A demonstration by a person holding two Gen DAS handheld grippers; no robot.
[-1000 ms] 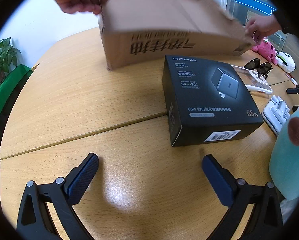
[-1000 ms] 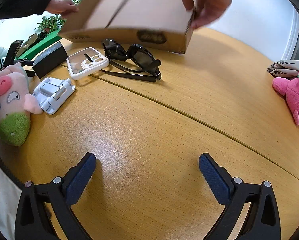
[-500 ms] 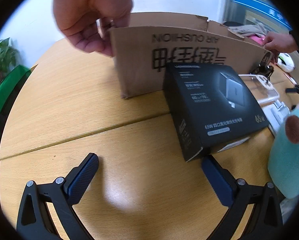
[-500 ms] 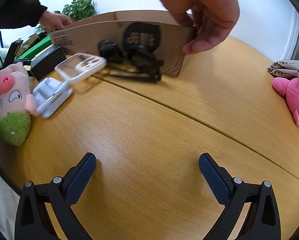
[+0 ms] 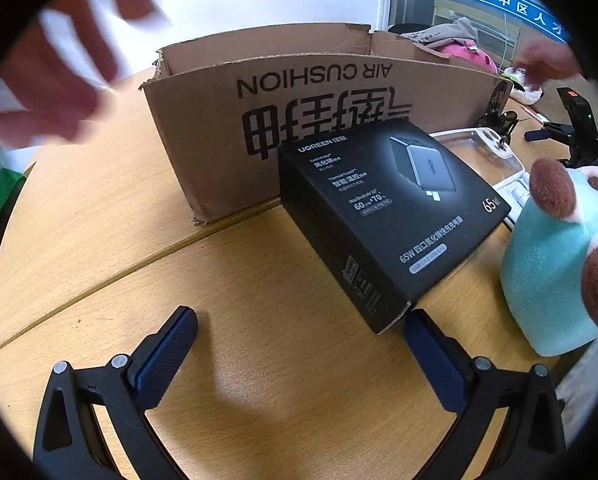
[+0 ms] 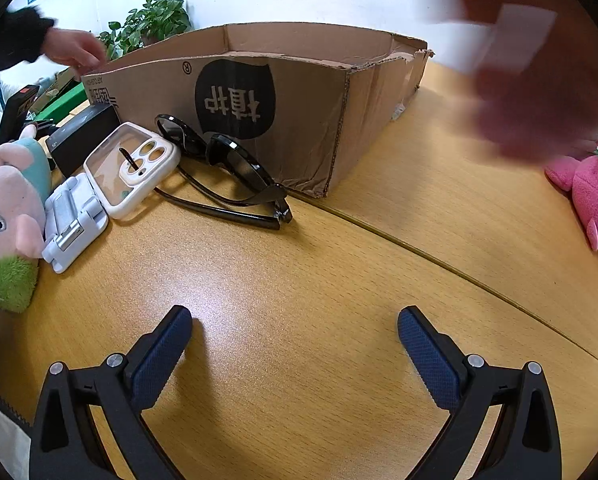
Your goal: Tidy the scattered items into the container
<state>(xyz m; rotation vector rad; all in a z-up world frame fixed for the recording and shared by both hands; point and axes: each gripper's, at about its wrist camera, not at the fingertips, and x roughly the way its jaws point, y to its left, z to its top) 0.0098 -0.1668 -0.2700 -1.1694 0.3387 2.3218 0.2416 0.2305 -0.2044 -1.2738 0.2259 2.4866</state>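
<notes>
An open brown cardboard box [image 5: 219,128] stands on the wooden table; it also shows in the right wrist view [image 6: 299,92]. A black charger box [image 5: 383,216] leans against it, tilted, its near corner by my left gripper's right finger. My left gripper [image 5: 299,340] is open and empty. In the right wrist view black sunglasses [image 6: 227,160], a white phone case [image 6: 135,168], a white folding stand [image 6: 75,220] and a pig plush toy [image 6: 7,216] lie left of the box. My right gripper [image 6: 295,340] is open and empty over bare table.
A pink plush [image 6: 595,200] lies at the right table edge. Another person's blurred hands [image 6: 531,92] hover near the box ends. A green plant [image 6: 155,20] stands behind the box. A black tripod device [image 5: 579,128] stands far right.
The cardboard box was lowered onto the table by the hands, pushing the charger box, phone case and sunglasses nearer. The hands have let go and are pulling away. My grippers stayed still.
</notes>
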